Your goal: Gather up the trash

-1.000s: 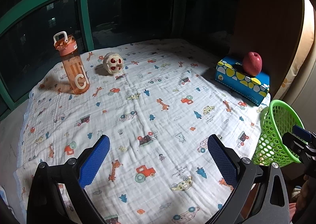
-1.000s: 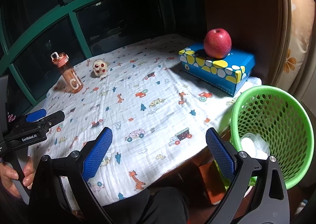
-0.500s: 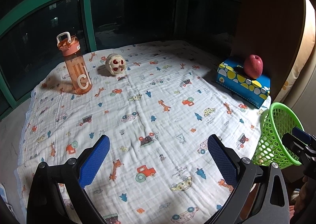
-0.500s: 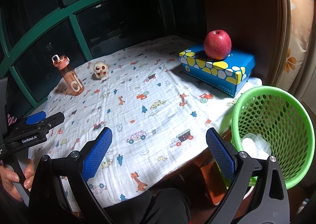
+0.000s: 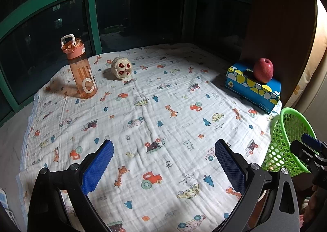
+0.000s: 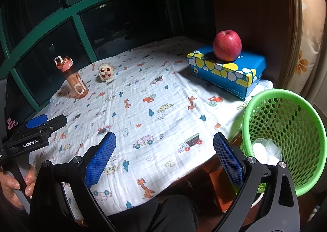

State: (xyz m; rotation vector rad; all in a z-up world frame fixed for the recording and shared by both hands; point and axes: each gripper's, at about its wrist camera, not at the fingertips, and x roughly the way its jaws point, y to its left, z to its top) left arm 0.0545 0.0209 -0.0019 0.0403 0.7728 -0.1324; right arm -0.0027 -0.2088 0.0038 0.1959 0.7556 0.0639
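Both your claws gape empty: left gripper (image 5: 163,162), right gripper (image 6: 164,155). Crumpled wad (image 5: 121,67) lies far ahead-left beside bottle (image 5: 80,69), nearer left; basket (image 6: 286,140) at right edge

White lettering reading "GenRobot.AI" runs along the black body of the left gripper (image 6: 47,122) in the right wrist view. The translucent orange plastic drinking bottle (image 5: 81,72) carries large white letters, apparently "Cl" (the second is partly turned away). Small print on the white cartoon-patterned cloth (image 5: 143,109) is too tiny to read.
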